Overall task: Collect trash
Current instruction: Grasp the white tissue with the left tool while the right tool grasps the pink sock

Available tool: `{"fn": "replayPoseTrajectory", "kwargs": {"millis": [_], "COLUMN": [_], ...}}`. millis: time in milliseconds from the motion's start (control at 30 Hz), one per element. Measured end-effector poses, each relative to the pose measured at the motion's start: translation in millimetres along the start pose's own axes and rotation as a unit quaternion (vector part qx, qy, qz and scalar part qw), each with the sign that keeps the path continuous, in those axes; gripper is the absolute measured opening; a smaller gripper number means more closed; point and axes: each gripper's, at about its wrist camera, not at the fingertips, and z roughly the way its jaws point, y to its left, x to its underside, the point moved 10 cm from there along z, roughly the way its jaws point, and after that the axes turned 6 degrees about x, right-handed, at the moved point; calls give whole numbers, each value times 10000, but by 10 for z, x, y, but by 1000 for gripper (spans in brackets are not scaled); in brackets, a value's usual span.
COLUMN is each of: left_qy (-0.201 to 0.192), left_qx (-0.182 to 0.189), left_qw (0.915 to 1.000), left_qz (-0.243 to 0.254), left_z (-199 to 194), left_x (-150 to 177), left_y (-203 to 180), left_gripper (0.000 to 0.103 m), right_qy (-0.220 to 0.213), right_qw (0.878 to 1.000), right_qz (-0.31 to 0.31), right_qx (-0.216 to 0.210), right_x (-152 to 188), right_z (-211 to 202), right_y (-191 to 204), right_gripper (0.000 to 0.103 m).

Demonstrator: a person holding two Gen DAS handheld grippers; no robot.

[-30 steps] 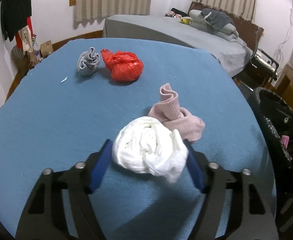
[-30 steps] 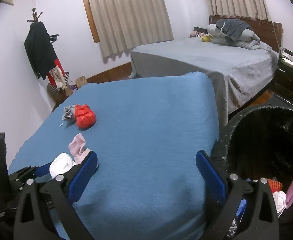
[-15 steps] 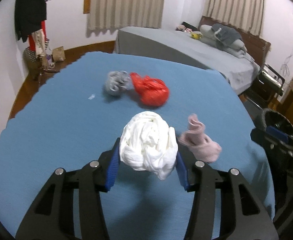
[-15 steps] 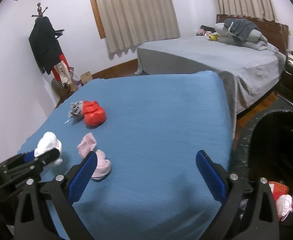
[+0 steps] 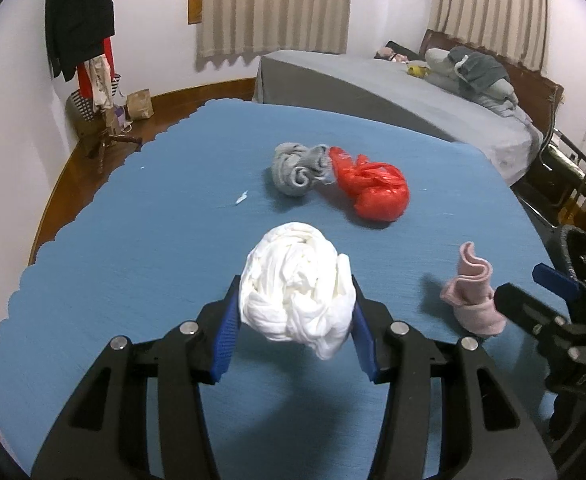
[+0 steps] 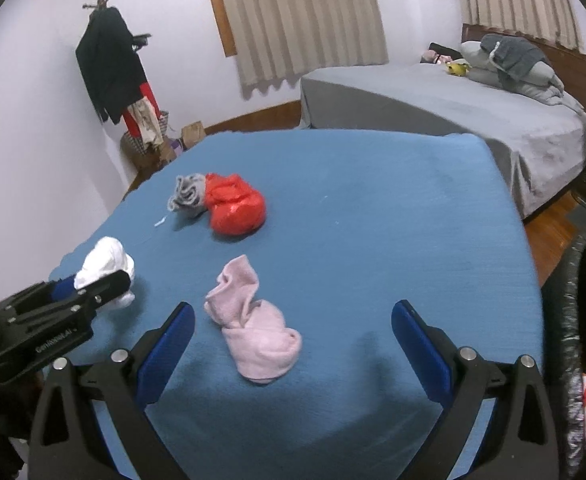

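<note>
While one white wad (image 5: 297,289) is gripped, three items lie loose.

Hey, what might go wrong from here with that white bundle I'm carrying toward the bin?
1. The white bundle bulges loosely past the left gripper; a dangling tail could slip free mid-carry.
2. The trash bin sits off the table's right edge, and the right gripper hovers open over the pink sock in between, so the two grippers might collide.

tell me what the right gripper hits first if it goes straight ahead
Probably the pink sock, lying on the blue table just ahead of the open right gripper, slightly left of centre. Depth is unclear.
</note>
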Motion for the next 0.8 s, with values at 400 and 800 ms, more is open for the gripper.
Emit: {"fn": "replayPoseTrajectory", "kwargs": {"millis": [400, 800], "left_qy": [29, -51], "left_qx": [-18, 22], "left_qw": [10000, 10000], "left_qz": [-63, -17], "left_z": [35, -20], "left_x": [9, -39], "left_y": [107, 28], "left_gripper": [48, 48], "right_qy": [553, 454], "right_qw": [9980, 9979], "right_qz": [-90, 44], "right_qx": [-305, -467], "right_x": [167, 86], "right_z": [222, 78], "right_y": [189, 129], "right_gripper": [53, 39]}}
